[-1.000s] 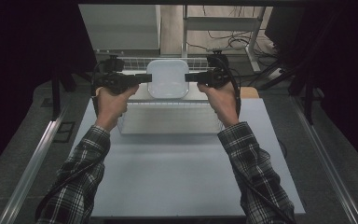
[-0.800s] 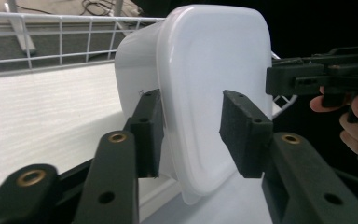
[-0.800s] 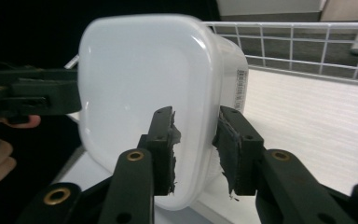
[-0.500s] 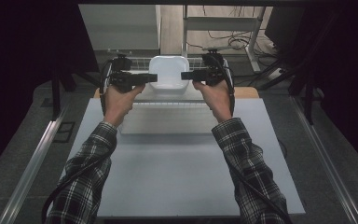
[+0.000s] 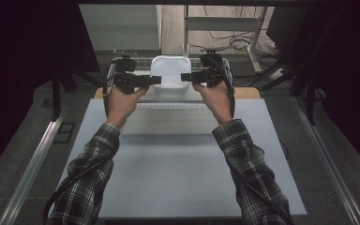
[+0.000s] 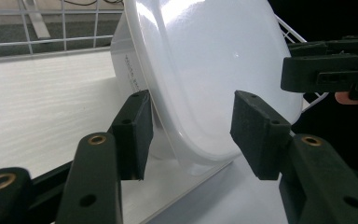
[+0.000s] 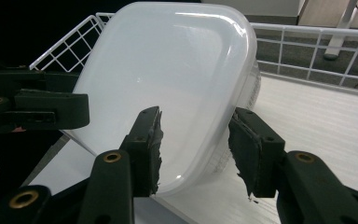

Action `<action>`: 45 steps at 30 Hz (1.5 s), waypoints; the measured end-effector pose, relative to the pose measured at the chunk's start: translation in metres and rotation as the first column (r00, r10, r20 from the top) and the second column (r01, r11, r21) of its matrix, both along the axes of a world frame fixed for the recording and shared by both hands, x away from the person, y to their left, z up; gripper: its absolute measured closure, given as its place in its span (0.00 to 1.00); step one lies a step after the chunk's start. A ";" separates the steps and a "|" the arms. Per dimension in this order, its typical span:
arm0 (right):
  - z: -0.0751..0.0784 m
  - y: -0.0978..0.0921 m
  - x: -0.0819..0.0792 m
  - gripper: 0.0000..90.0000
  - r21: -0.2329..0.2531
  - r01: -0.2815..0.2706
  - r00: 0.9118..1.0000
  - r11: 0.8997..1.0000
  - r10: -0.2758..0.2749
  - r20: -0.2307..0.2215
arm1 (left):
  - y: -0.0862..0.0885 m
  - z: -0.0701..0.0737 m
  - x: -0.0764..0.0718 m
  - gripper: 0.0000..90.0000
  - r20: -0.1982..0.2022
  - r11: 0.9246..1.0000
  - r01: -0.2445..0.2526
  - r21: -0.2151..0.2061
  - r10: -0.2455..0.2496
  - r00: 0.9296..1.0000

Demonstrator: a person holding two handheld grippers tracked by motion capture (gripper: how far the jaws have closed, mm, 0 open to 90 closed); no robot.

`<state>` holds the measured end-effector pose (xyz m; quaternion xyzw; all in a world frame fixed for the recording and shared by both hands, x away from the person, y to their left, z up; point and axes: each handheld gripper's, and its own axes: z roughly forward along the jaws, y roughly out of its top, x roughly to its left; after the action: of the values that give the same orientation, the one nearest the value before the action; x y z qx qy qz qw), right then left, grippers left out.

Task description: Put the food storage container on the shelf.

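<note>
both grippers, left gripper (image 5: 155,80) and right gripper (image 5: 186,76), have carried the white container (image 5: 170,70) farther forward, jaws apart astride its rim.

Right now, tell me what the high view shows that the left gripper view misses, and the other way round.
High view alone: both plaid sleeves, the grey table, and the left gripper and right gripper flanking the white tub. Left gripper view alone: its open jaws straddling the tub's rim, with small print on the tub's side wall. Shared: the tub, the white wire basket and the right gripper.
</note>
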<state>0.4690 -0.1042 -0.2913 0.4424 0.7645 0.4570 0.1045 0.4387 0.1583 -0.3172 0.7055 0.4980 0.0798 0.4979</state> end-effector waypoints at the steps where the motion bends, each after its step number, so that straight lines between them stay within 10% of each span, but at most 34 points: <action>1: 0.000 0.001 0.001 0.58 0.000 0.001 1.000 1.000 -0.001 0.002 | 0.000 0.000 0.000 0.50 0.003 1.000 -0.008 -0.003 0.008 1.000; 21: -0.002 0.006 -0.001 0.48 0.013 0.042 0.998 0.999 -0.042 0.053 | 0.004 0.004 -0.002 0.40 0.083 0.999 -0.044 -0.009 0.045 0.996; 32: -0.007 -0.010 -0.028 0.10 0.009 -0.083 0.985 0.997 0.080 0.154 | 0.003 -0.001 -0.020 0.10 0.142 0.996 0.085 0.037 -0.089 0.986; 45: -0.027 -0.023 -0.049 0.04 -0.022 -0.141 0.972 0.990 0.143 0.186 | -0.002 -0.015 -0.053 0.03 0.226 0.987 0.127 0.099 -0.147 0.963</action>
<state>0.4199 -0.1272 -0.3187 0.3414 0.7828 0.4997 0.1447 0.3862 0.1564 -0.3318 0.7441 0.3826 0.1479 0.5272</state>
